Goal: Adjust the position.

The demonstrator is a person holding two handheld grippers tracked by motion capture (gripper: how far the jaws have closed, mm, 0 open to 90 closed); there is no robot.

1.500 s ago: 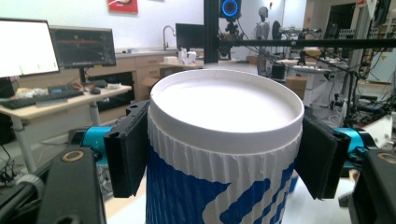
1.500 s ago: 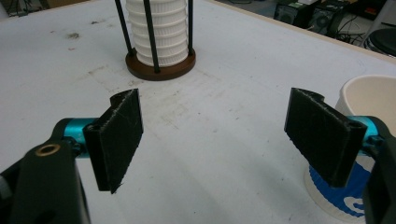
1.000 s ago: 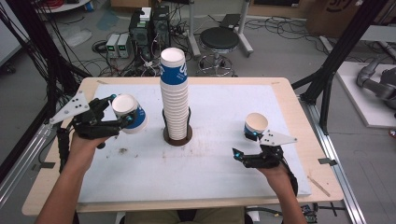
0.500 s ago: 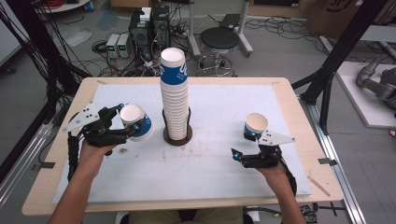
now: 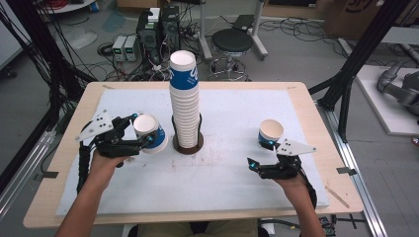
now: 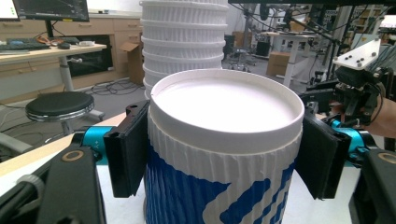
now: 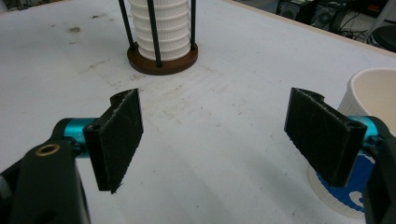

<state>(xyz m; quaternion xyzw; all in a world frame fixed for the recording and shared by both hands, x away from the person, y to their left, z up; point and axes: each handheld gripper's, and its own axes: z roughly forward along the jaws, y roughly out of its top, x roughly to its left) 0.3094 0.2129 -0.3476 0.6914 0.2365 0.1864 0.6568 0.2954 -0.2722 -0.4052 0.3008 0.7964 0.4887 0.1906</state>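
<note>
Cups dominate the middle of the table: a tall stack of paper cups stands nested in a round brown holder with thin black upright rods, on the white mat that covers the wooden top. Beyond the far edge, on the floor, sit a black stool and some electronics boxes with cables. Nothing lies on the mat between the two grippers apart from the stack and its holder.

At the left of the high view, the left gripper pinches a single blue-and-white paper cup just beside the holder, its open mouth facing up and slightly tilted. In the left gripper view that cup sits squarely between the two black pads, one pressed against each side of its ribbed wall just under the rim, with the stack rising directly behind it. Whether the cup's base touches the mat cannot be told.

The right gripper rests low near the front right of the mat with its jaws spread wide and nothing between them; in the right gripper view the pads frame bare mat. A second paper cup stands upright on the mat just beyond and beside this gripper, and in the right gripper view it shows behind the right-hand pad, outside the jaws.
</note>
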